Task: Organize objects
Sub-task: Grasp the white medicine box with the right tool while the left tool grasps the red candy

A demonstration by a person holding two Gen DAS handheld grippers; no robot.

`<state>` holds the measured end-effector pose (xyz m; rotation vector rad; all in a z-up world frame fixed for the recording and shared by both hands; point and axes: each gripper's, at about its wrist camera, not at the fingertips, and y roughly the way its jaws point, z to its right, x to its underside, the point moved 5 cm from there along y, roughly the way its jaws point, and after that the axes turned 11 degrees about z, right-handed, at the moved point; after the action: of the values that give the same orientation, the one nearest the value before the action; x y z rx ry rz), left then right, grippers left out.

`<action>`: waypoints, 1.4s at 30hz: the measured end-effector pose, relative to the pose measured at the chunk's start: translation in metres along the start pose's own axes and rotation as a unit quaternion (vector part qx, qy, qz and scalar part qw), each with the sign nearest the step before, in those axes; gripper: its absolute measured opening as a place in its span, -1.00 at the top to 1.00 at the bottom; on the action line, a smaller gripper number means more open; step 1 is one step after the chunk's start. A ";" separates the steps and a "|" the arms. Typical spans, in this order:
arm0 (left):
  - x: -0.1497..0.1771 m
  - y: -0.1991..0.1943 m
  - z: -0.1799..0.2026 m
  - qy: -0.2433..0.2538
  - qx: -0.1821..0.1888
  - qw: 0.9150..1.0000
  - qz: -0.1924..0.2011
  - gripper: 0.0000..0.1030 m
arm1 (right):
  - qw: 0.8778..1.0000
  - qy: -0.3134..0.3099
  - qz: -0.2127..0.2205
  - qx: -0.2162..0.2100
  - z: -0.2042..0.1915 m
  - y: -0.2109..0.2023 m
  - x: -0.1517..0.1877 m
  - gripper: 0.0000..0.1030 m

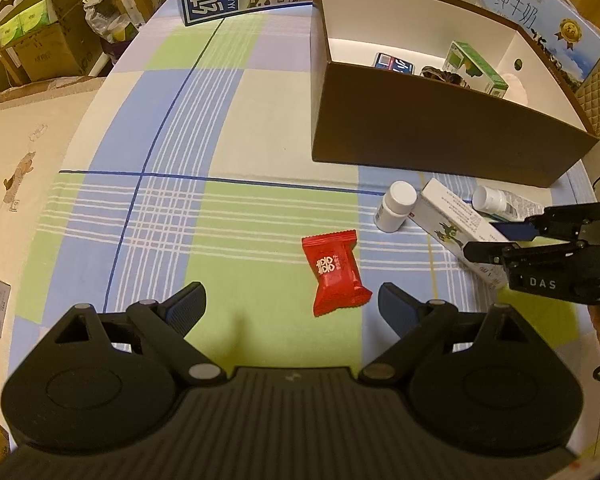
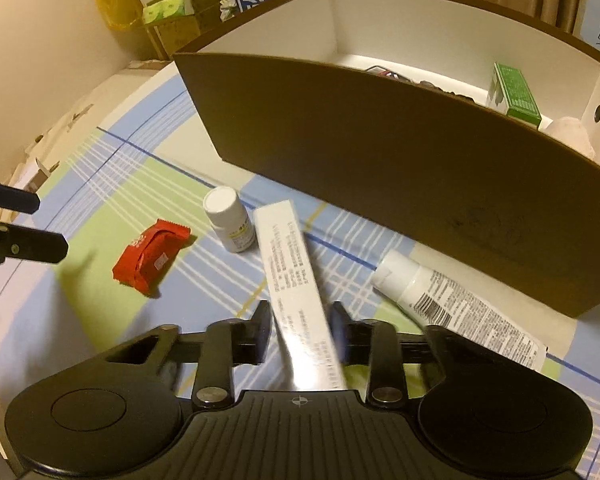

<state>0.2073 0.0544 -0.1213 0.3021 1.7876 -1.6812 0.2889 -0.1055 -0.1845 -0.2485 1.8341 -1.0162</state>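
My right tool (image 2: 300,332) straddles the long white carton (image 2: 296,280) that lies flat on the checked cloth (image 1: 228,208) of the worktop, just in front of the brown storage box (image 2: 380,184). The pads sit on either long side of the carton near its closer end; they look pressed against it, though motion blur on the right pad leaves me a little unsure that the grip is firm. I take it across the narrow width because that is the only span the jaws can close on, and near one end so the rest can tip over the box wall.

My left tool (image 1: 290,308) hovers with its fingers spread wide and nothing between them, above the red sweet wrapper (image 1: 334,272), which lies well out from the box front. I judge it is kept apart and ready because the wrapper is its next pick.

Between the wrapper and the box front stands a small white pill bottle (image 1: 396,206), touching or nearly touching the carton's far end. A white tube (image 2: 452,300) lies on its side close against the box's front wall, beside the carton. Inside the box, toward its right end, a green-and-white packet (image 1: 478,66) stands with a few darker items near it.
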 end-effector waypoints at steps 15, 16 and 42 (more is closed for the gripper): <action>0.009 0.009 0.013 0.010 0.025 1.000 0.010 -0.72 | 0.995 0.090 -0.007 0.050 0.001 -0.061 0.056 0.56; 0.010 0.012 0.015 0.013 0.029 0.999 0.010 -0.69 | 0.994 0.094 -0.008 0.055 0.001 -0.065 0.060 0.56; 0.012 0.078 0.034 0.080 0.050 0.995 -0.004 0.49 | 0.975 0.177 0.014 0.134 0.024 -0.096 0.072 0.55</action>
<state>0.2536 0.0299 -0.1900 0.4875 1.8239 -1.7994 0.2487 -0.2197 -0.1654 0.1313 1.9787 -1.3385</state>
